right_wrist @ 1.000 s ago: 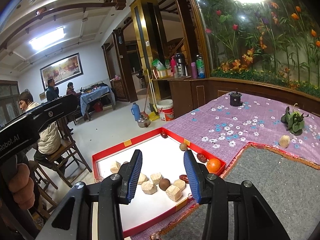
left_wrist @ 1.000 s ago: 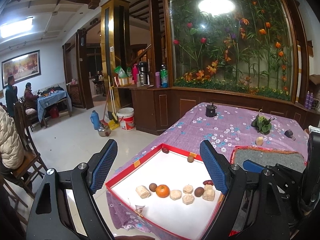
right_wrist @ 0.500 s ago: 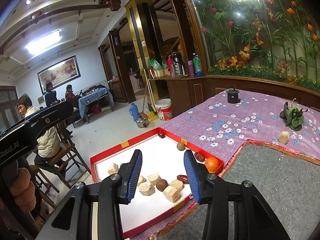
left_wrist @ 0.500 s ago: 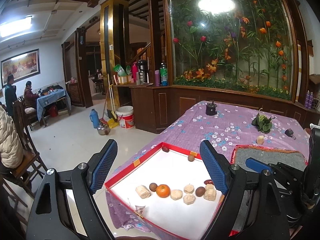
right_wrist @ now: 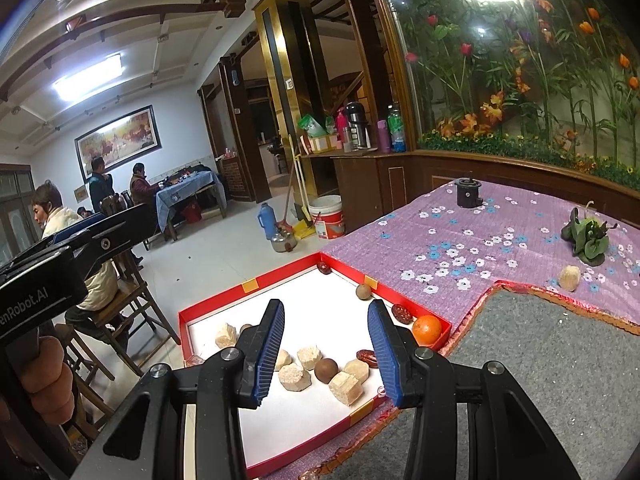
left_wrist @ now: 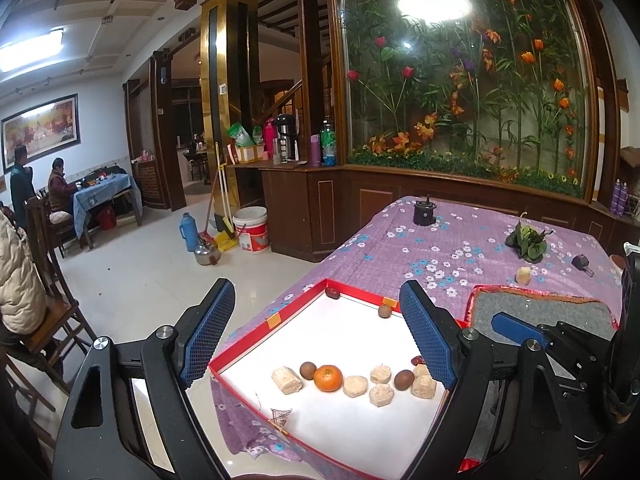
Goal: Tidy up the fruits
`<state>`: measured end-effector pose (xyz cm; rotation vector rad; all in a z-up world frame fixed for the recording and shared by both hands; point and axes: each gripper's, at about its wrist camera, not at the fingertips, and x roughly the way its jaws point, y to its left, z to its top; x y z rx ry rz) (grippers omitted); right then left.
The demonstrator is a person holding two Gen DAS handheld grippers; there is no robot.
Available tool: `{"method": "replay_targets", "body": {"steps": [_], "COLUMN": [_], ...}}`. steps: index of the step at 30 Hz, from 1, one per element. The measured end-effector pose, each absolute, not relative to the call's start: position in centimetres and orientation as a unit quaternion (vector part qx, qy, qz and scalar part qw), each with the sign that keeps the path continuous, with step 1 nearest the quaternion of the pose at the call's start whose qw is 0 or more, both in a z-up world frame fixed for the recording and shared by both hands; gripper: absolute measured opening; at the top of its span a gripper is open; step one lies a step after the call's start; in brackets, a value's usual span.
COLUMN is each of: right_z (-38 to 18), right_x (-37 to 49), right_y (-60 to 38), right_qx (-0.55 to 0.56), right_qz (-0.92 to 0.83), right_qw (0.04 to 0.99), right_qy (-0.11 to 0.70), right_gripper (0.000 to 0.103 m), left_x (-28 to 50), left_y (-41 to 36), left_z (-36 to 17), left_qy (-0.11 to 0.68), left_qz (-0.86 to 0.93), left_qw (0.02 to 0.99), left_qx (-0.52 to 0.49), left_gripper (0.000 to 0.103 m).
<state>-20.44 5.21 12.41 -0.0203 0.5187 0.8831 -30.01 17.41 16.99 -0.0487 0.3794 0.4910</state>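
Note:
A red-rimmed white tray (left_wrist: 296, 304) (right_wrist: 280, 274) lies on the purple flowered tablecloth. In it are an orange (left_wrist: 328, 378) (right_wrist: 427, 330), several beige chunks (left_wrist: 286, 380) (right_wrist: 294, 377), round brown fruits (left_wrist: 402, 380) (right_wrist: 326, 370) and dark red dates (right_wrist: 401, 313). My left gripper (left_wrist: 320, 338) is open and empty, above the tray's near side. My right gripper (right_wrist: 326, 350) is open and empty, above the cluster of chunks. One beige chunk (left_wrist: 523, 275) (right_wrist: 569, 278) lies on the cloth outside the tray.
A grey felt mat (left_wrist: 532, 310) (right_wrist: 540, 360) lies right of the tray. A green leafy bunch (left_wrist: 528, 238) (right_wrist: 586, 236), a black cylinder (left_wrist: 423, 213) (right_wrist: 468, 194) and a small black object (left_wrist: 582, 261) sit farther back. The table edge drops to the floor at left.
Both views shift slightly; the right gripper has edged a little back and up from the tray. Both grippers stay open and the fruits have not moved.

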Motion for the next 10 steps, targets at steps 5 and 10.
{"method": "replay_targets", "body": {"steps": [5, 10], "right_z": [12.4, 12.35], "right_x": [-20.51, -20.36], "right_y": [5.19, 4.98], "right_qx": [-0.01, -0.007], "right_qz": [0.421, 0.418], "right_qw": [0.872, 0.874], "right_qy": [0.248, 0.248], "right_gripper": [0.042, 0.042], "left_x": [-30.01, -29.37], "left_y": [17.45, 16.67], "left_z": [17.01, 17.02], "left_qy": [0.186, 0.179], "left_qz": [0.239, 0.225], "left_qw": [0.953, 0.958], "left_qx": [-0.022, -0.004], "left_gripper": [0.085, 0.085]}}
